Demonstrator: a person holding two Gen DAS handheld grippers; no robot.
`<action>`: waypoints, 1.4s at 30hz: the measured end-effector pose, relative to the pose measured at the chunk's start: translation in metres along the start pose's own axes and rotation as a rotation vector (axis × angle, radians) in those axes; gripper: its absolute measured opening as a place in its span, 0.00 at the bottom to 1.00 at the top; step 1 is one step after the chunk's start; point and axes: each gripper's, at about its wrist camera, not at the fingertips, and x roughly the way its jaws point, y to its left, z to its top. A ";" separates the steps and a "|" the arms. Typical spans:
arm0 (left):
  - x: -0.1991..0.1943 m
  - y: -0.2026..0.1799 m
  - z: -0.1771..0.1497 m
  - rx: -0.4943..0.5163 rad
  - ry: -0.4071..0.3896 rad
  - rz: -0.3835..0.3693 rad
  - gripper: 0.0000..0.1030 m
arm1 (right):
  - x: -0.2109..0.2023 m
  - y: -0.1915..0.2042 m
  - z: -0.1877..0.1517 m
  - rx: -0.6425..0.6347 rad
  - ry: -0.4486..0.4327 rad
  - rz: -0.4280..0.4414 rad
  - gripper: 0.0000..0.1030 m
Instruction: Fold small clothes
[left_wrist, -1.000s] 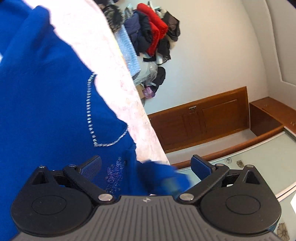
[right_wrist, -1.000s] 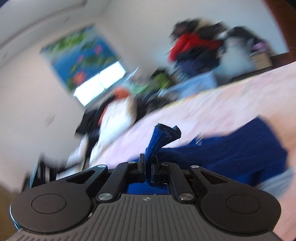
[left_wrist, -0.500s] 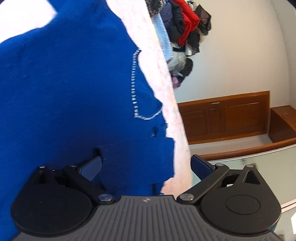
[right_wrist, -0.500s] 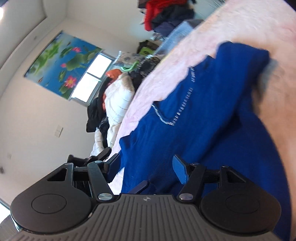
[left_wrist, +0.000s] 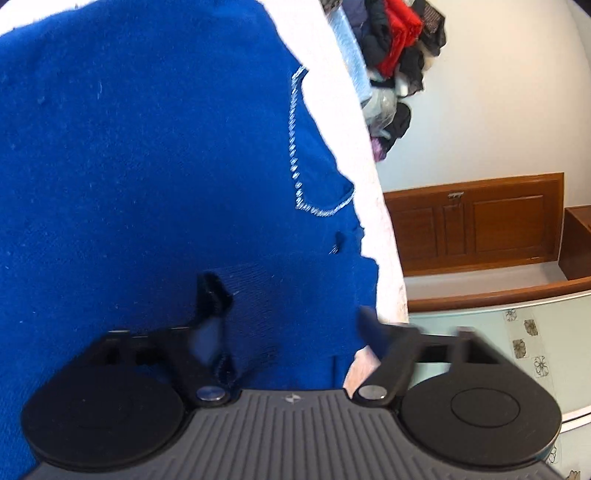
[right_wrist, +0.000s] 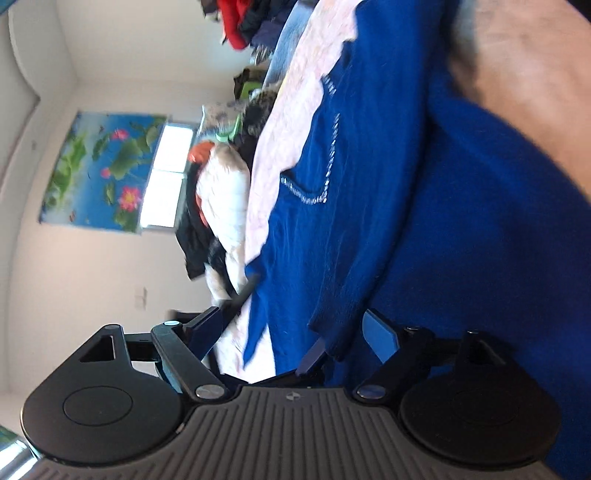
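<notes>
Blue sweater (left_wrist: 147, 166) lies flat on the pink bed cover (left_wrist: 332, 85), silver-trimmed neckline (left_wrist: 295, 147) at 1 o'clock in the left view. Left tongs (left_wrist: 288, 325) closing with sweater hem fabric between the jaws, pads not yet pressing. Right tongs (right_wrist: 295, 328) opening, spread, sweater edge between them but loose. Clothes pile (left_wrist: 399, 48) on the bed's far end, wooden cabinet (left_wrist: 476, 221) at 3 o'clock

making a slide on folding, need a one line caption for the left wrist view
Left gripper closing on the edge of a blue sweater spread on a pink bedspread.
</notes>
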 end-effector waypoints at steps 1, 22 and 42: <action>0.003 0.003 0.001 -0.017 0.015 0.005 0.53 | -0.003 -0.004 0.002 0.015 -0.012 0.001 0.80; -0.120 -0.075 0.076 0.380 -0.216 0.035 0.04 | -0.031 0.011 0.059 -0.096 -0.143 -0.018 0.81; -0.165 -0.003 0.068 0.228 -0.208 0.165 0.04 | 0.090 0.044 0.171 -0.473 -0.006 -0.451 0.80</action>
